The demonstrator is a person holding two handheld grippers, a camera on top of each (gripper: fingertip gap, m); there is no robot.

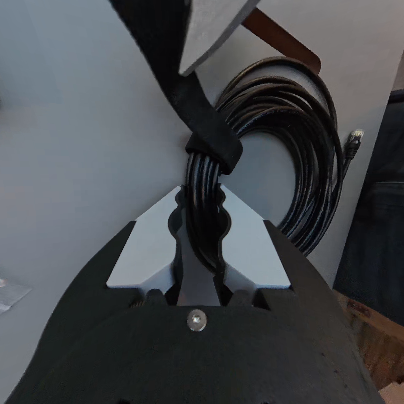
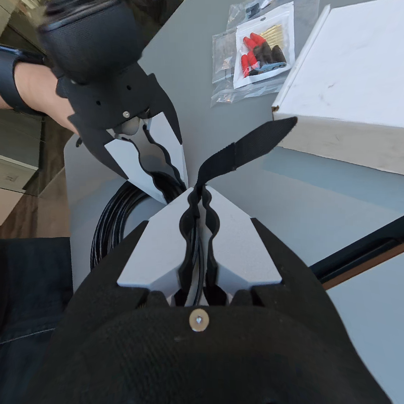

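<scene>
Grey surface [image 2: 251, 140] carries a white box [image 2: 349, 76], cut off at the frame, and clear bags [image 2: 260, 52] of small parts. Left gripper [image 1: 202, 192] clenches the coiled black cable [image 1: 284, 135]; right gripper [image 2: 200, 192] pinches the black strap [image 2: 244, 150] binding it, hiding much of the coil.

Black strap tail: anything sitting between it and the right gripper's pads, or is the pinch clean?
Nothing visible. The right gripper pinches the black strap directly at its fingertips, its tail fanning out beyond. The left gripper clamps the coiled black cable just below the strap's loop, beside the pinch, not inside it.
</scene>
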